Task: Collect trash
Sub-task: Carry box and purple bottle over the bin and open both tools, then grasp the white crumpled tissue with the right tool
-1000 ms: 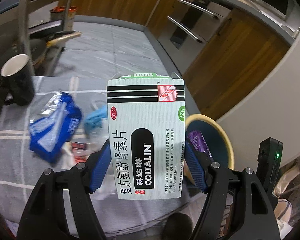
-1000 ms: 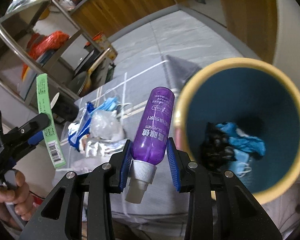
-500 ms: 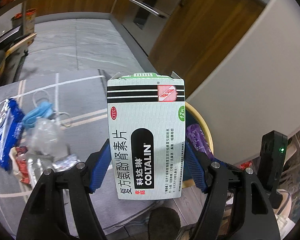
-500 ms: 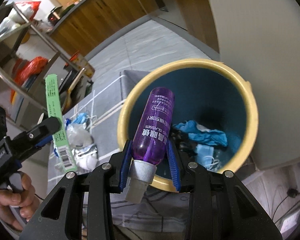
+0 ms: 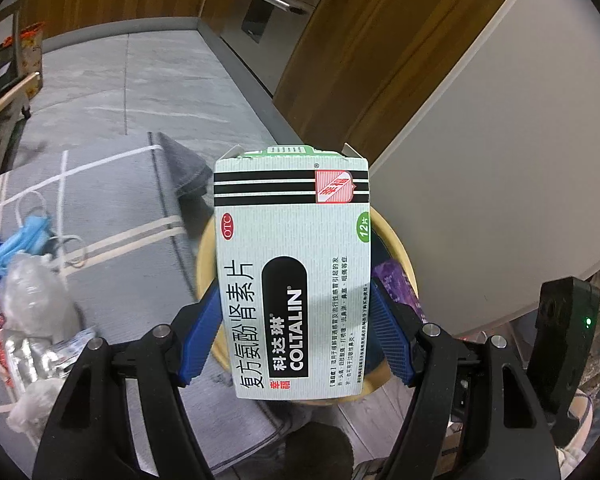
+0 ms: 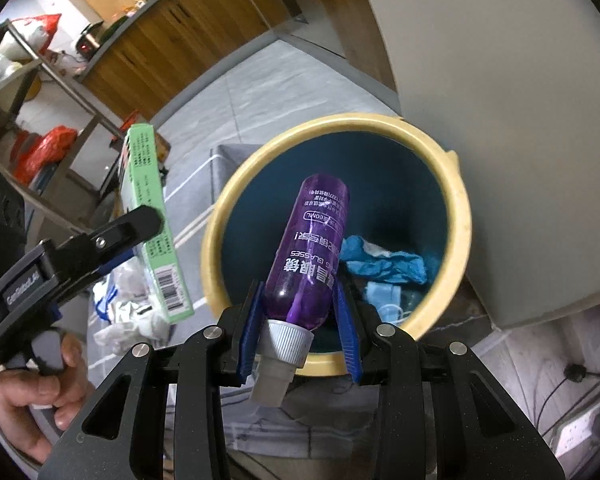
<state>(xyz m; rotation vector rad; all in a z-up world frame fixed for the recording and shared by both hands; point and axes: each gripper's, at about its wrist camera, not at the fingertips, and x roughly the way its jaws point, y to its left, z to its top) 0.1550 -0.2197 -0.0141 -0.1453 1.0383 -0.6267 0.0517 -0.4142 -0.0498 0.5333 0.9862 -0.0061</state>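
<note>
My left gripper [image 5: 296, 312] is shut on a white and green medicine box [image 5: 292, 264] and holds it over the near rim of a yellow bin [image 5: 400, 248] with a blue inside. My right gripper [image 6: 300, 316] is shut on a purple spray bottle [image 6: 312, 248], held above the bin's opening [image 6: 456, 216]. The box [image 6: 156, 232] and the left gripper also show in the right wrist view, left of the bin. Blue gloves and a mask [image 6: 384, 266] lie inside the bin.
More trash lies on the grey striped cloth [image 5: 112, 216] left of the bin: a blue face mask [image 5: 24, 236], a clear plastic bag [image 5: 32, 300], foil blister packs [image 5: 28, 360]. A white wall [image 5: 480, 160] stands right of the bin. A metal shelf rack [image 6: 32, 80] stands far left.
Both grippers have moved right, toward the bin. The bottle now hangs over the bin's opening and the box has reached the bin's rim. Both still hold their items.
</note>
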